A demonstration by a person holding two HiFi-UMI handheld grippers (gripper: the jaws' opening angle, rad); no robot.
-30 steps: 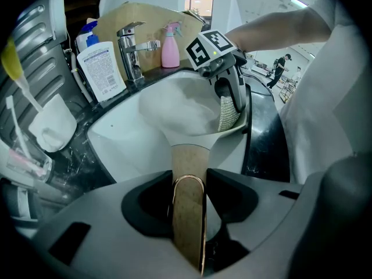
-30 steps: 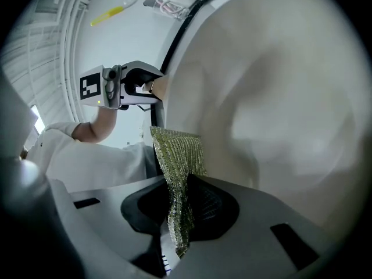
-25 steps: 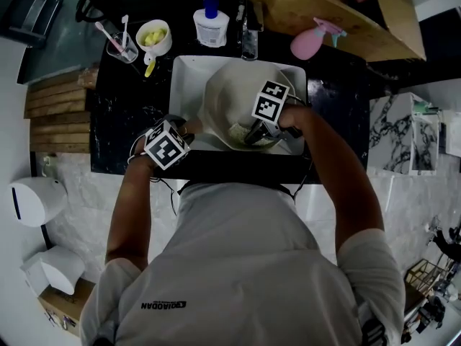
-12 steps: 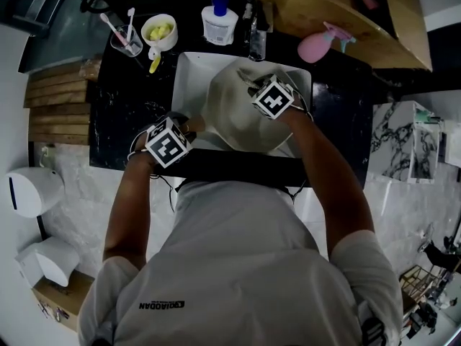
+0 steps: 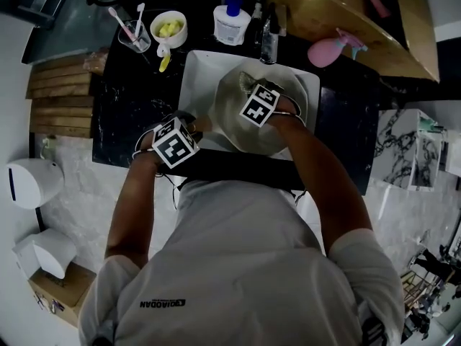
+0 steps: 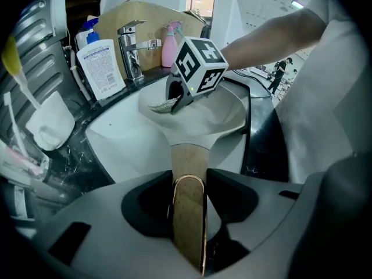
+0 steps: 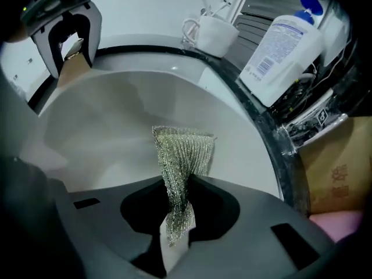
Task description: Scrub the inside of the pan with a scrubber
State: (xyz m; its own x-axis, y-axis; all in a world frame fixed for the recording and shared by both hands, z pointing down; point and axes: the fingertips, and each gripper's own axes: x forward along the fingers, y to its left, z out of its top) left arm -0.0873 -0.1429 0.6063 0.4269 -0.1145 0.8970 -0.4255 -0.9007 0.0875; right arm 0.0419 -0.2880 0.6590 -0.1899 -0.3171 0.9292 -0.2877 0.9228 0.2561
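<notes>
1. Black stone counter (image 5: 122, 114) carries a white sink (image 5: 193, 78). The pan (image 5: 234, 117) sits in it, with its handle (image 6: 189, 161) toward the sink's front left corner.
2. The left gripper (image 6: 189, 199) is clamped on that handle. The right gripper (image 7: 177, 205) pinches the mesh scrubber (image 7: 183, 147) by one end, inside the pan near its far rim.
3. Hard strokes could drag the limp mesh out of the jaws, or twist the pan about its narrow handle.
4. A wide stroke might knock the soap bottle (image 7: 279, 51) at the sink's back edge.
5. In the head view the marker cube covers the scrubber, and I cannot tell whether the mesh touches the pan wall.
</notes>
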